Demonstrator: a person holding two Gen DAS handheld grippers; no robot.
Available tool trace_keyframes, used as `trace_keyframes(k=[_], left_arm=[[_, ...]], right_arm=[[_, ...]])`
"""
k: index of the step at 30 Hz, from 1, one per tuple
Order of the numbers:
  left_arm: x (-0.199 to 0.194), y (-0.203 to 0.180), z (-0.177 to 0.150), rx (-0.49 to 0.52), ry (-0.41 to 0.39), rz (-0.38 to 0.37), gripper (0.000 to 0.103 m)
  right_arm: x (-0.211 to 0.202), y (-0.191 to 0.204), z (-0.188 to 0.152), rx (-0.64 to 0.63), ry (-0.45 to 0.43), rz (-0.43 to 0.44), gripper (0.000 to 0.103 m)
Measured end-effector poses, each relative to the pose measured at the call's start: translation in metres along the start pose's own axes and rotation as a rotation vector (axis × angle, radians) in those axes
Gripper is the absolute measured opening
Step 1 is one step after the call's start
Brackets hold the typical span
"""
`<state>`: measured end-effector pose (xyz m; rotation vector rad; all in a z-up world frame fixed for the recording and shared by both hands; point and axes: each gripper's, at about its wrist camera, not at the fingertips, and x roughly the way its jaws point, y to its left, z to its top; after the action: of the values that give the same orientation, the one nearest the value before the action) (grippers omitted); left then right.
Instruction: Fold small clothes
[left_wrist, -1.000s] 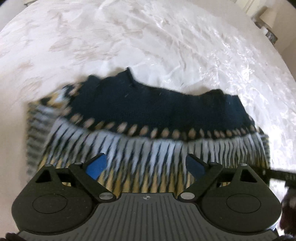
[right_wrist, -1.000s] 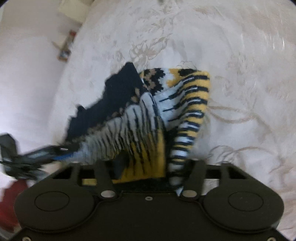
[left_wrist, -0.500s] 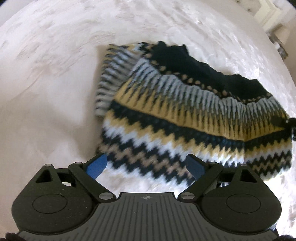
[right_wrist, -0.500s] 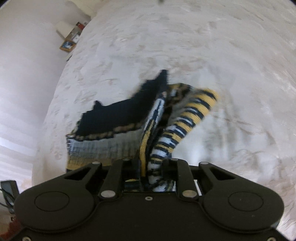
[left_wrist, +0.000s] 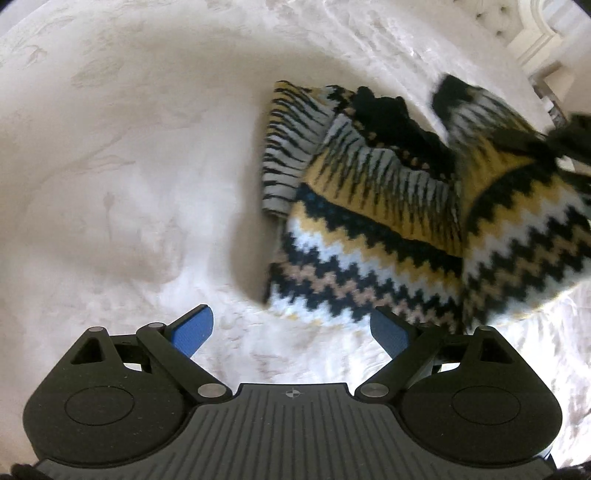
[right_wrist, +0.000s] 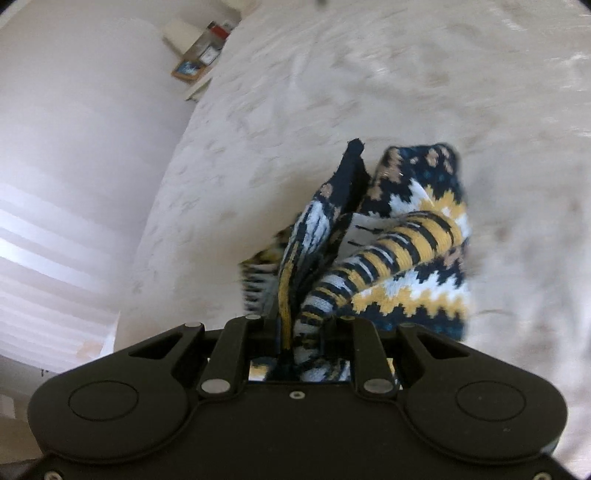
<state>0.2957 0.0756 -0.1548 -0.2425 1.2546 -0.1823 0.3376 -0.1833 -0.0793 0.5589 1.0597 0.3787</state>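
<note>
A small knitted sweater (left_wrist: 388, 206) with navy, yellow, white and tan zigzag bands lies bunched on the white bedspread (left_wrist: 129, 166), right of centre in the left wrist view. My left gripper (left_wrist: 295, 328) is open and empty, just short of the sweater's near hem, its blue pads (left_wrist: 195, 325) apart. My right gripper (right_wrist: 299, 332) is shut on a bunched edge of the sweater (right_wrist: 388, 251) and holds it lifted off the bed. The right gripper shows dark and blurred at the far right of the left wrist view (left_wrist: 565, 144).
The patterned white bedspread (right_wrist: 369, 92) fills both views. A bed headboard (left_wrist: 535, 33) stands at the top right of the left wrist view. A small shelf with books (right_wrist: 199, 55) sits beyond the bed's edge, next to the white wall.
My left gripper has let go of the sweater and pulled back from it, open. My right gripper has lifted its edge and carried it over, folding the sweater on itself.
</note>
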Motion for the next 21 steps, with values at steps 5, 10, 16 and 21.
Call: trace_keyframes(k=[5, 10, 16, 21], left_arm=[[-0.003, 0.018, 0.000, -0.001, 0.016, 0.005, 0.093], [-0.003, 0.032, 0.000, -0.010, 0.035, 0.013, 0.093], [-0.001, 0.038, 0.003, 0.002, 0.058, 0.011, 0.093], [-0.006, 0.038, 0.009, 0.014, 0.055, 0.005, 0.093]], right_arm=[[0.053, 0.030, -0.008, -0.033, 0.067, -0.031, 0.027], [0.088, 0.047, -0.017, -0.060, 0.100, -0.084, 0.028], [0.119, 0.064, -0.022, -0.105, 0.124, -0.134, 0.036], [0.107, 0.068, -0.024, -0.082, 0.077, 0.004, 0.043]])
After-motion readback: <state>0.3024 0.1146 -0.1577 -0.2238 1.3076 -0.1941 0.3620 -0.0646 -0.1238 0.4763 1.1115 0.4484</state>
